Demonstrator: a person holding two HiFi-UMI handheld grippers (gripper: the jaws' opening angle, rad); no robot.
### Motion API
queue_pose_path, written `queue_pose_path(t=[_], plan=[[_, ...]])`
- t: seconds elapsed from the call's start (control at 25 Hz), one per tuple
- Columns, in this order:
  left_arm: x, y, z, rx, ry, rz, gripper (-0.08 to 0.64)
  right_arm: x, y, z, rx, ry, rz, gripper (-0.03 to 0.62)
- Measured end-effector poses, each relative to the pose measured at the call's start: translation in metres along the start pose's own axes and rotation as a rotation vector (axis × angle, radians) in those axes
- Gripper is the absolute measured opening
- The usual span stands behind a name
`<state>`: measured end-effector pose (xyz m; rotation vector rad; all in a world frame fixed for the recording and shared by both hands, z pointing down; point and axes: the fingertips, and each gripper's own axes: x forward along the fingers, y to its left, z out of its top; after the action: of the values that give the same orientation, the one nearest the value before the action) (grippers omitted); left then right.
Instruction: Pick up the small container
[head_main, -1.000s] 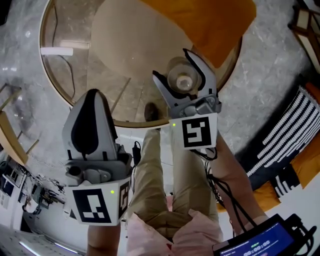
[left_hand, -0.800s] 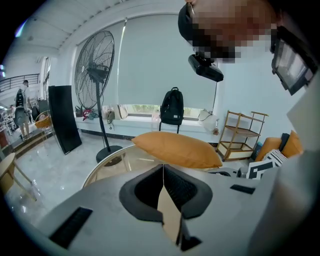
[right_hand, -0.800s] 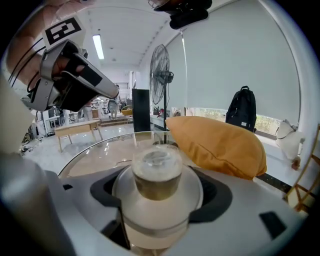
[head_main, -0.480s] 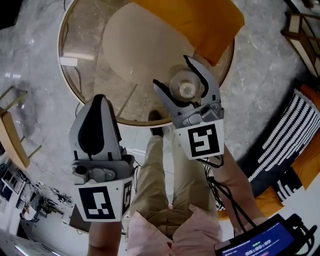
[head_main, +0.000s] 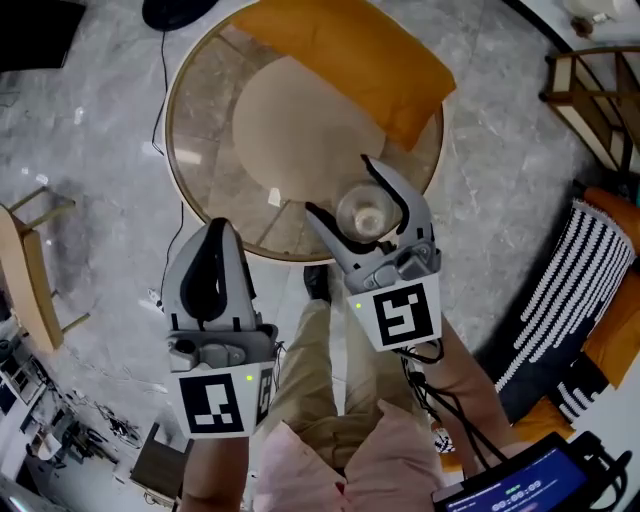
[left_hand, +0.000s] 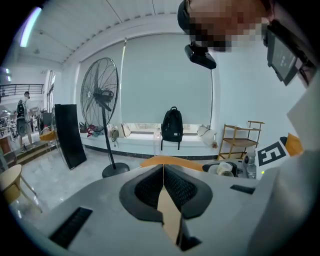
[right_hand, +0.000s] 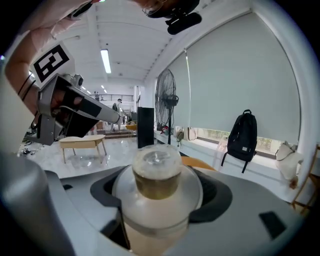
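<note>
Clear plastic, the one small container (right_hand: 158, 186) is sitting pinched in the right tongs (head_main: 350, 198), its base being hidden by the jaws. The left tongs (head_main: 213, 240) are pressing together on nothing. Two marker cubes (head_main: 400, 315) are showing black-and-white squares, no readable words. Below the container, one round glass worktop (head_main: 200, 130) is carrying one orange cushion (head_main: 350, 50).

Left gripper (head_main: 217, 230) closed (right gripper (head_main: 342, 190) apparently clamped)

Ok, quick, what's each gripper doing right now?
Left gripper: closed, nothing between the tongs.
Right gripper: closed on the small container.
</note>
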<state>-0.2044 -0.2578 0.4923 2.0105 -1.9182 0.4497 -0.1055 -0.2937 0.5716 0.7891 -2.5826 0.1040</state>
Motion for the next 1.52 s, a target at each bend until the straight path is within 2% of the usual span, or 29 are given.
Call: queue_pose_path(t=[0.16, 0.44, 0.76, 1.0, 1.24, 1.52], plan=[[-0.018, -0.001, 0.021, 0.001, -0.03, 0.003, 0.013, -0.02, -0.002, 0.032, -0.019, -0.009, -0.026, 0.342], [-0.062, 0.004, 0.075, 0.02, -0.147, 0.011, 0.012, -0.057, 0.001, 0.105, -0.055, -0.076, -0.093, 0.342], [-0.125, 0.006, 0.13, 0.036, -0.262, 0.007, 0.013, -0.109, 0.022, 0.198, -0.107, -0.185, -0.16, 0.342], [-0.171, 0.006, 0.173, 0.031, -0.365, 0.01, 0.014, -0.148, 0.037, 0.26, -0.101, -0.293, -0.225, 0.342], [-0.208, 0.009, 0.198, 0.05, -0.433, -0.005, 0.014, -0.183, 0.056, 0.299, -0.14, -0.345, -0.283, 0.342], [-0.242, 0.003, 0.221, 0.052, -0.505, -0.021, 0.013, -0.22, 0.074, 0.321, -0.148, -0.391, -0.318, 0.342]])
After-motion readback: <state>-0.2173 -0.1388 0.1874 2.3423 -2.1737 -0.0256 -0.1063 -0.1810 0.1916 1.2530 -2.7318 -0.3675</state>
